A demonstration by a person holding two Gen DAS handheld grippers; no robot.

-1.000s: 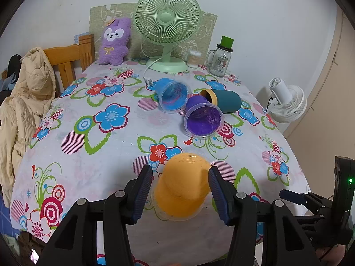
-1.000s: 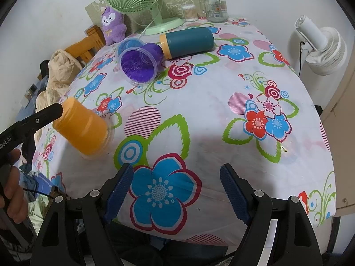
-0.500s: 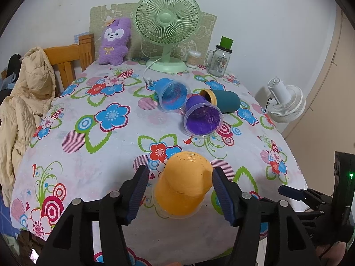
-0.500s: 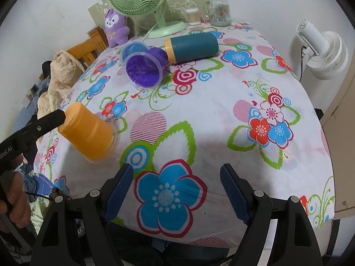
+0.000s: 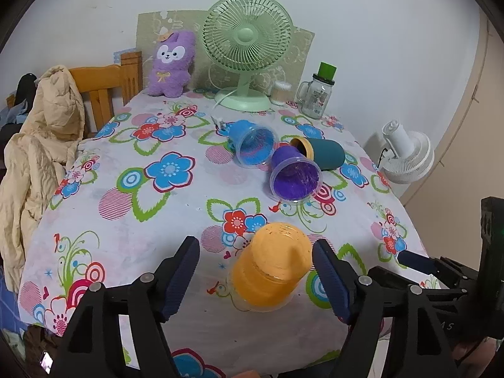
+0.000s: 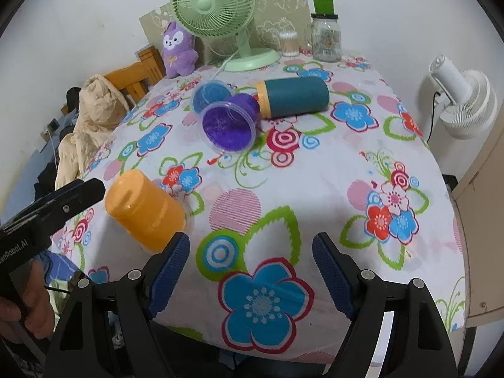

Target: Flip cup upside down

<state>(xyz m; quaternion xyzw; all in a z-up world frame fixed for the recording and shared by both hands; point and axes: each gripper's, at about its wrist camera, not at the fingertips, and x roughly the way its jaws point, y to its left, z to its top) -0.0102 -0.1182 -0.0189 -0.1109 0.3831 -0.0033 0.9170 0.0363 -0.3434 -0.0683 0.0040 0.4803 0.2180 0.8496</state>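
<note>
An orange cup stands mouth down on the flowered tablecloth near the front edge, its base leaning away from me. My left gripper is open, with a gap between each finger and the cup. The cup also shows in the right wrist view, beside the left gripper's finger. My right gripper is open and empty over the front edge of the tablecloth. A purple cup, a blue cup and a teal cup lie on their sides mid-table.
A green desk fan, a purple plush toy, a glass jar with a green lid and a cotton-swab tub stand at the far edge. A wooden chair with a beige jacket is left. A white floor fan is right.
My left gripper's fingers have spread apart and let go of the orange cup, which now rests on the cloth. The right gripper has drawn back slightly and stays open.
</note>
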